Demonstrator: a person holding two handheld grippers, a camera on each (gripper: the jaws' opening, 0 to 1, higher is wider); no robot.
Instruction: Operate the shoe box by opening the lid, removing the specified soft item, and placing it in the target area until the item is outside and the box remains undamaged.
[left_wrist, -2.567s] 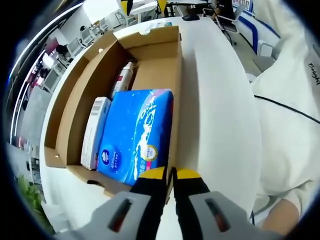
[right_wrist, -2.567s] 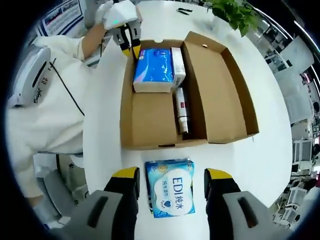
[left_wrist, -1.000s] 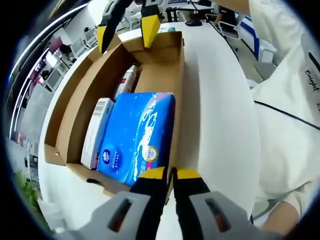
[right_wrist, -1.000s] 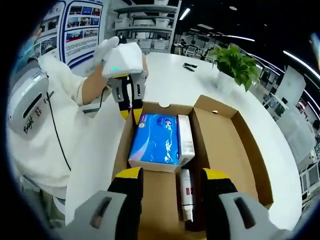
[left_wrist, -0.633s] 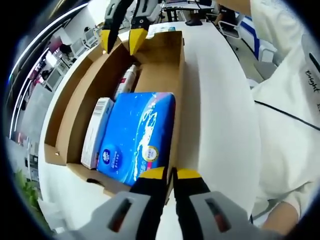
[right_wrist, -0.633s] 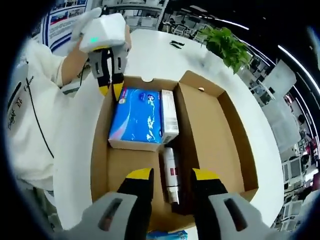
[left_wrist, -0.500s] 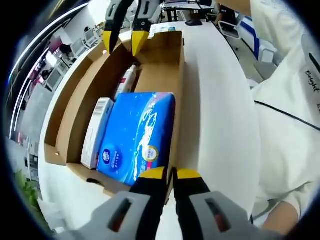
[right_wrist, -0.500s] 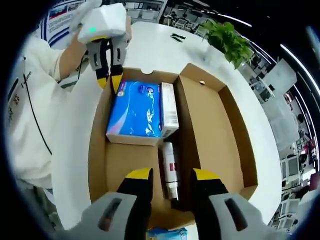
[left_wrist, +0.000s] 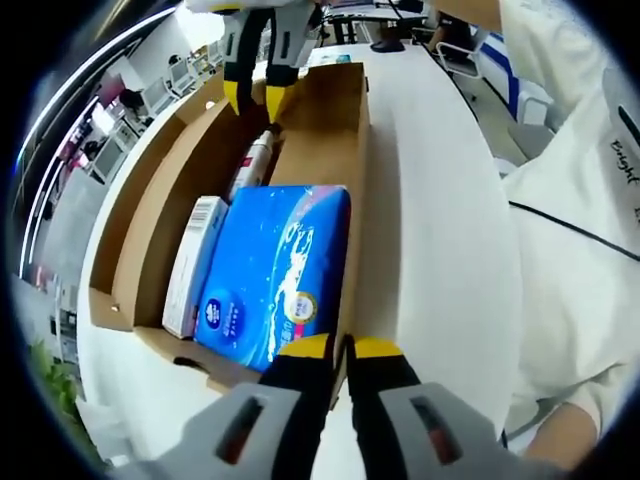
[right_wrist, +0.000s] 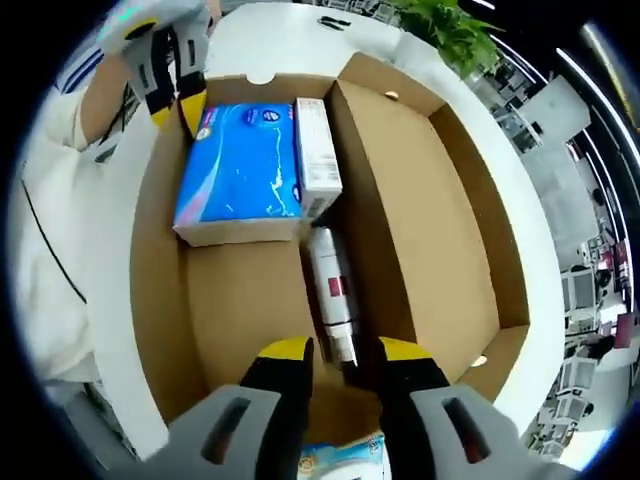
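The open shoe box (right_wrist: 450, 200) is lying on the white table (left_wrist: 440, 230), half its floor bare. The blue soft pack (right_wrist: 240, 170) is sitting inside against one wall. The left gripper (left_wrist: 340, 352) is pinching that wall's rim, jaws nearly closed; the right gripper (right_wrist: 342, 352) is hovering narrowly parted over the tube (right_wrist: 330, 290).

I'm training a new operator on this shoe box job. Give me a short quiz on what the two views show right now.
1. True or false: the blue pack lies outside the shoe box.
2. What lies just ahead of the right tool? A) white tube B) scissors C) a shoe
3. Fill in: the left tool is closed on the shoe box's ____.
Key: 1 false; 2 A; 3 wall.
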